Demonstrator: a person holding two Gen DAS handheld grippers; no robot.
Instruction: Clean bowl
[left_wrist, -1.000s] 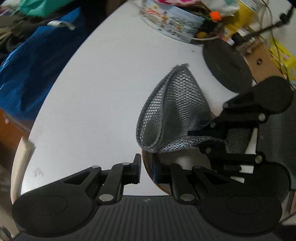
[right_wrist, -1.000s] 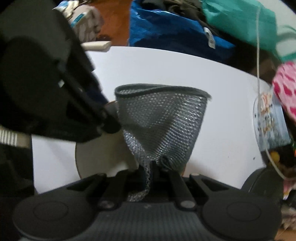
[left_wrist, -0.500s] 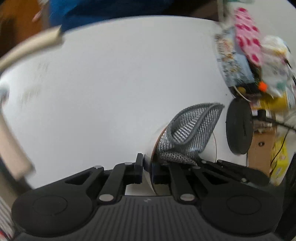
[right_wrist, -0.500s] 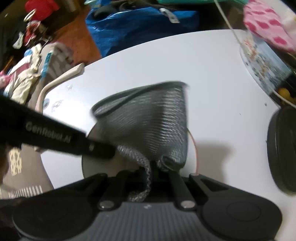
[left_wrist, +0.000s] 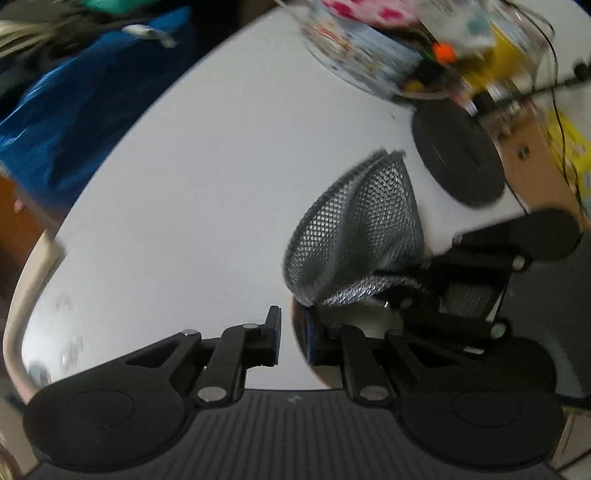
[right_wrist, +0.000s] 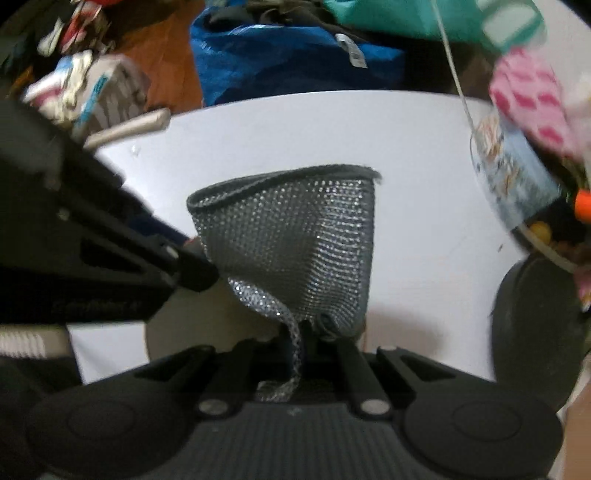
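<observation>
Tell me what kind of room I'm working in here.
Likely a cluttered home living or dining area, not a kitchen: a white round table with a printed tin of odds and ends, a blue bag and clothes heaped behind.

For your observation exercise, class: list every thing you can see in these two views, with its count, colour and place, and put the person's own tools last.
table: one, white, under everything.
bowl: one, pale, at the near table edge, its rim between the left tool's fingers.
mesh scrubbing cloth: one, silver-grey, over the bowl, pinched at its bottom.
round disc: one, black, flat on the table beyond the cloth.
printed tin: one, pale blue, far table edge, full of clutter.
pink patterned cloth: one, pink and white, above the tin.
blue bag: one, blue, beyond the table.
left tool: one, black, jaws on the bowl rim.
right tool: one, black, shut on the cloth.
</observation>
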